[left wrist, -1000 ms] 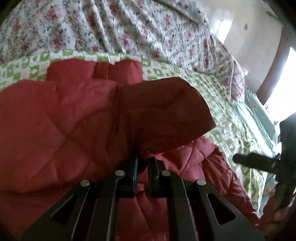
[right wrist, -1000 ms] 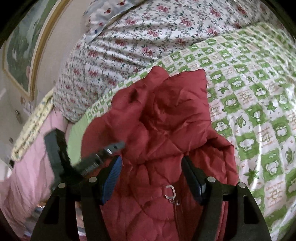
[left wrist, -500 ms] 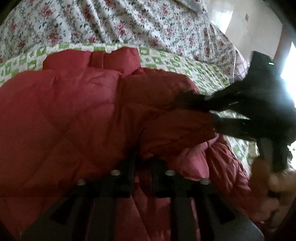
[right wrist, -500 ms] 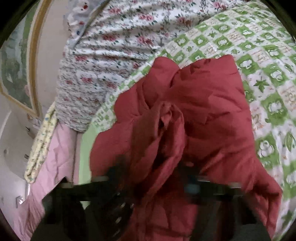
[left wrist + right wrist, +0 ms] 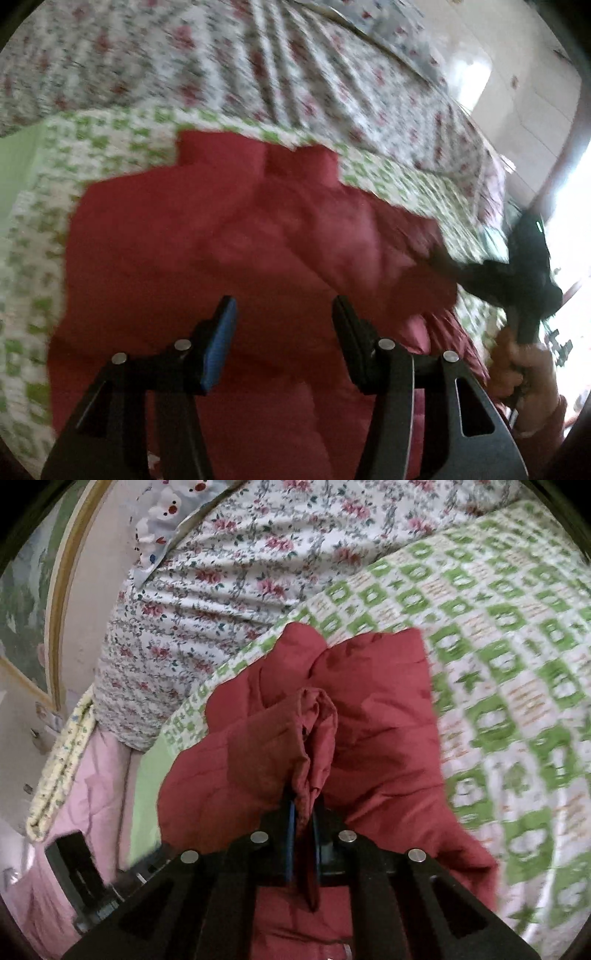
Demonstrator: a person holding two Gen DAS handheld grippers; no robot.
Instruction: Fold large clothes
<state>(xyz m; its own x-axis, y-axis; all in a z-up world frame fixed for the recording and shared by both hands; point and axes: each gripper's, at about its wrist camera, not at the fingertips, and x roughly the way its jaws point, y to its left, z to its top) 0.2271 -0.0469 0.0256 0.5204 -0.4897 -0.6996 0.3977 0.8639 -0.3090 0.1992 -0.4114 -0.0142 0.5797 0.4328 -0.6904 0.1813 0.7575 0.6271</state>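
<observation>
A red quilted jacket (image 5: 221, 251) lies spread on a green-and-white checked bedspread (image 5: 110, 122). My left gripper (image 5: 282, 314) is open and empty just above the jacket's lower part. In the left wrist view my right gripper (image 5: 443, 262) reaches in from the right and pinches a fold of the jacket. In the right wrist view the jacket (image 5: 369, 738) fills the middle, and my right gripper (image 5: 303, 812) is shut on a bunched sleeve fold (image 5: 317, 731) of it. The left wrist view is blurred.
A floral quilt (image 5: 240, 572) is piled at the bed's head behind the jacket. A pink blanket (image 5: 85, 794) lies at the left edge. A framed picture (image 5: 26, 590) hangs on the wall. A bright window (image 5: 576, 221) is at the right.
My left gripper has let go of the jacket fold and opened. My right gripper has moved onto the jacket and shut on the fold.
</observation>
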